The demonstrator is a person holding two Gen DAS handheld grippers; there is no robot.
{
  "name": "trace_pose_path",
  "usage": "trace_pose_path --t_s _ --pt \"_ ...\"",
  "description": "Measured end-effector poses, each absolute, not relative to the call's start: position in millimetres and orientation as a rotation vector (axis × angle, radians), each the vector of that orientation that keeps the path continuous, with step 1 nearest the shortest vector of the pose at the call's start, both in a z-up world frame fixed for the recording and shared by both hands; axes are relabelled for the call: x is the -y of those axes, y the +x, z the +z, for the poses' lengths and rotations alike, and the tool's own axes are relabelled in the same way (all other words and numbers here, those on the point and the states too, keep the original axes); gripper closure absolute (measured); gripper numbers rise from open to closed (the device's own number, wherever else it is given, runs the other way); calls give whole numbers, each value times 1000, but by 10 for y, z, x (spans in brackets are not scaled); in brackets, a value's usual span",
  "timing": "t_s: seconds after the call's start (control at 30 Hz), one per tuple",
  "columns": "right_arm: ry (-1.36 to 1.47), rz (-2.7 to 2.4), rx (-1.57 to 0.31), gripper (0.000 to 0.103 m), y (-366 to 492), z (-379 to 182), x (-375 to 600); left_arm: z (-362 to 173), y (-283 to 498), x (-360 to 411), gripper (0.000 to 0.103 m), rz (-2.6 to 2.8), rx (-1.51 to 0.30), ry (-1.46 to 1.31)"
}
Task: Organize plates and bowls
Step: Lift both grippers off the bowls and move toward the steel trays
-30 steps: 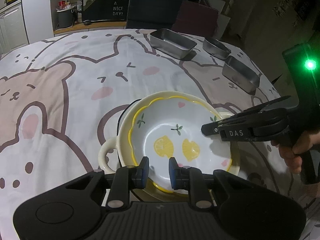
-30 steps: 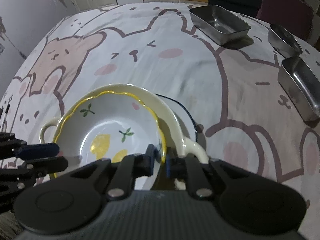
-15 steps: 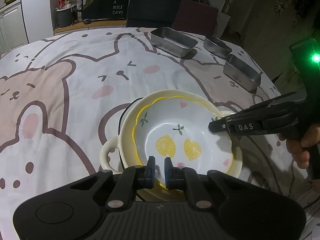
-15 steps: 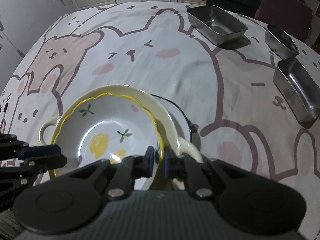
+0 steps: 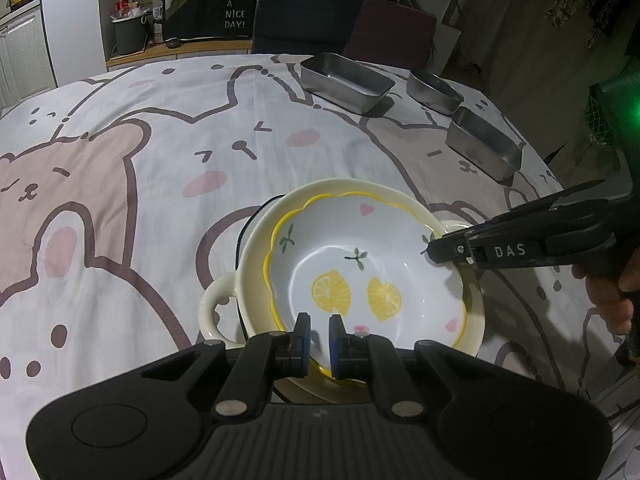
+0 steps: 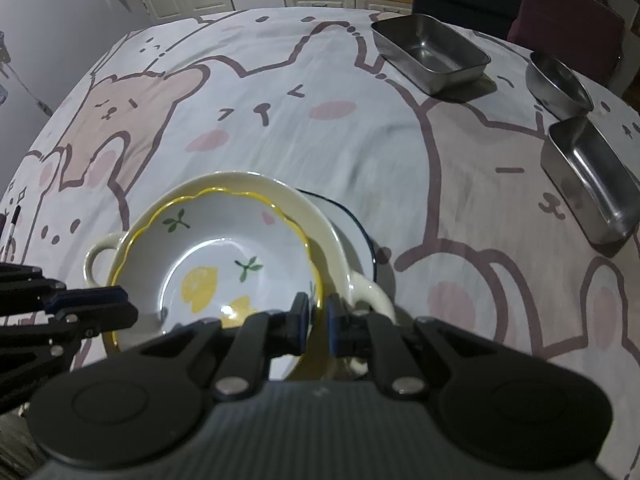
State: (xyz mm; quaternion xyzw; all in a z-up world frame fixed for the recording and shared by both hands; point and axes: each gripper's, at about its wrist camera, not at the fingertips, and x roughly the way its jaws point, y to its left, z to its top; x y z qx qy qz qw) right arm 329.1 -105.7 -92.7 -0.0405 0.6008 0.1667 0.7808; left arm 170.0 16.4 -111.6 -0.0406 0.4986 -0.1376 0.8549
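both tools pinch the lemon bowl's (image 5: 360, 276) wavy rim, left tool (image 5: 318, 338) near side, right tool (image 6: 318, 320) opposite, bowl nested in the cream handled bowl (image 5: 224, 300) on the table, so lift level and together.

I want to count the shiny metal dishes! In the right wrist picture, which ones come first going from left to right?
Large steel tray → small round steel bowl → steel tray nearest the table's right edge.
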Motion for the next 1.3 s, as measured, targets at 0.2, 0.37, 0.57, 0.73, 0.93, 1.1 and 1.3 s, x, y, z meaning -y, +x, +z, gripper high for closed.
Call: trace_pose_path --t_s 0.2,0.37,0.57,0.73,0.93,1.1,1.3 --pt "-89 382 -1287 86 3240 -856 1042 -1125 1698 -159 91 -291 -1050 -83" --pt "-87 390 -1278 85 3201 -809 1052 -1130 1697 -159 91 -292 -1052 -84" --pt "-77 408 -1267 85 3157 -750 1060 -1125 1696 -157 90 -291 -1053 -85" --pt "-78 419 -1237 84 3066 -646 1079 -1032 1667 -136 77 -280 -1033 -84" --pt "-84 444 -1150 47 2840 -379 1204 -792 1631 -112 40 -245 -957 -73" --pt "-52 414 -1047 15 2719 -134 1454 -602 1734 -3 7 -216 -867 -44" --pt "37 298 -943 0 2860 29 1901 -447 2114 278 2 -238 -809 10"
